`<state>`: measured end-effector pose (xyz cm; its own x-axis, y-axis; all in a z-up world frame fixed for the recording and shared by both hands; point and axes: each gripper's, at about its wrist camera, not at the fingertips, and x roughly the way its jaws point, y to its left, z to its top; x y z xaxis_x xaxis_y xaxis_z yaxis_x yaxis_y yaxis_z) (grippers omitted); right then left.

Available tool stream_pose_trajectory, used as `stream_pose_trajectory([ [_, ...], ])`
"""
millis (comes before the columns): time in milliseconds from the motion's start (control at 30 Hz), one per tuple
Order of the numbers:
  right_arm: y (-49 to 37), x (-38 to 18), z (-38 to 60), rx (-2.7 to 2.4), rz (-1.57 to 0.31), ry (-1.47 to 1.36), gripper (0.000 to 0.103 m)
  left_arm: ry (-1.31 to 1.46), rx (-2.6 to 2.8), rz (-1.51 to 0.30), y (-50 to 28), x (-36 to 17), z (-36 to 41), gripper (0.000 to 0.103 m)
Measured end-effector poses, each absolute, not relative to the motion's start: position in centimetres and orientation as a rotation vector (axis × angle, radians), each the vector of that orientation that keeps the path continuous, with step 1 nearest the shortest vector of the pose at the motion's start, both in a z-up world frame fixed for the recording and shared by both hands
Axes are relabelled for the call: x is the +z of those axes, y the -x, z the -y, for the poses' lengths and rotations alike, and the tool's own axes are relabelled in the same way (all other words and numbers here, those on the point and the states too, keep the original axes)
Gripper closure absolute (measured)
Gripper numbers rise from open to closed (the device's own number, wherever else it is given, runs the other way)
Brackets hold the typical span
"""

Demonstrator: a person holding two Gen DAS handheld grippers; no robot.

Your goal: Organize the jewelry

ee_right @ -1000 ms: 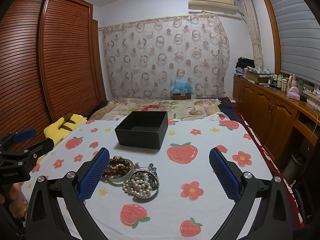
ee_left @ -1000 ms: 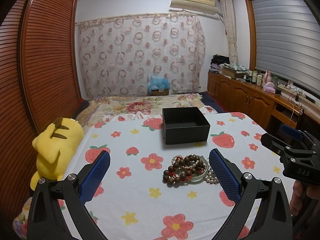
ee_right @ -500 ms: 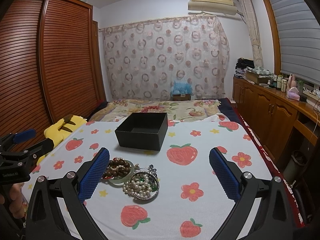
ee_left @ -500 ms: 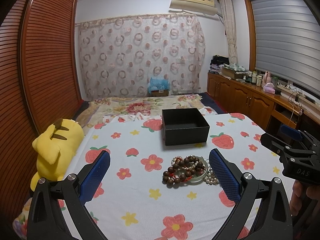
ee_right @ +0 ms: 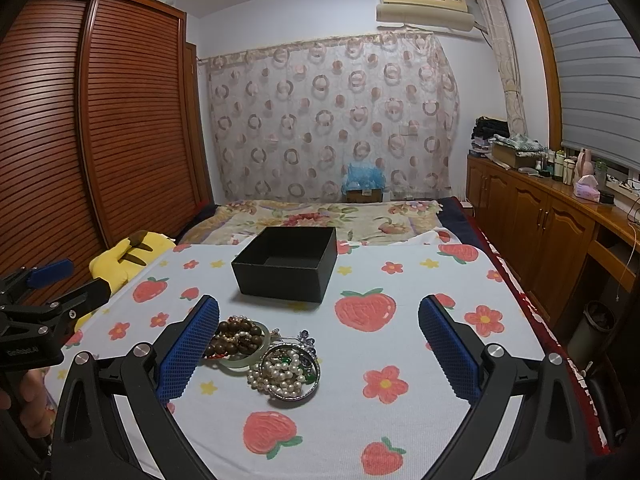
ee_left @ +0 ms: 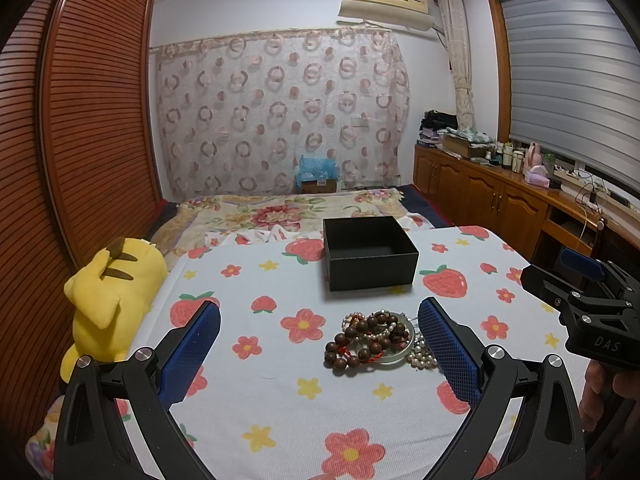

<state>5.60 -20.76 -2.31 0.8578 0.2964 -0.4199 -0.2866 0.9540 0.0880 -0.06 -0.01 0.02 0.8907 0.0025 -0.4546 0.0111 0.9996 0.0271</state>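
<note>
On the strawberry cloth point(ee_left: 280, 376): one black box point(ee_left: 370, 254), one jewelry heap point(ee_right: 266, 354) just before it.
Counts: two grippers, one yellow plush point(ee_left: 110, 300) at the left edge.
Room: bare cloth right of the heap.
Left gripper point(ee_left: 320, 354): spread wide, empty.
Right gripper point(ee_right: 319, 354): spread wide, empty, heap beside its left finger.

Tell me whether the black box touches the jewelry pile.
Apart. The right wrist view shows bare strawberry-print cloth between the black box and the jewelry pile.
</note>
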Motion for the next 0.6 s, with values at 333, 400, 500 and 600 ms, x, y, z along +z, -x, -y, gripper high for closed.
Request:
stream_pose_trajectory([
  [333, -5.58, -2.32, 20.8, 0.307, -0.443, -0.025, 0.002, -0.029, -0.004, -0.47, 0.06, 0.02, 0.02, 0.007],
  [400, -5.57, -2.35, 20.81, 0.307, -0.442, -0.025, 0.002, -0.029, -0.004, -0.47, 0.06, 0.02, 0.02, 0.007],
  [500, -5.58, -2.31, 20.82, 0.306, -0.441, -0.026, 0.002, -0.029, -0.004, -0.47, 0.06, 0.02, 0.02, 0.007],
  [600, -5.56, -2.34, 20.82, 0.306, -0.442, -0.026, 0.002, -0.029, -0.005, -0.471, 0.06, 0.03, 0.03, 0.007],
])
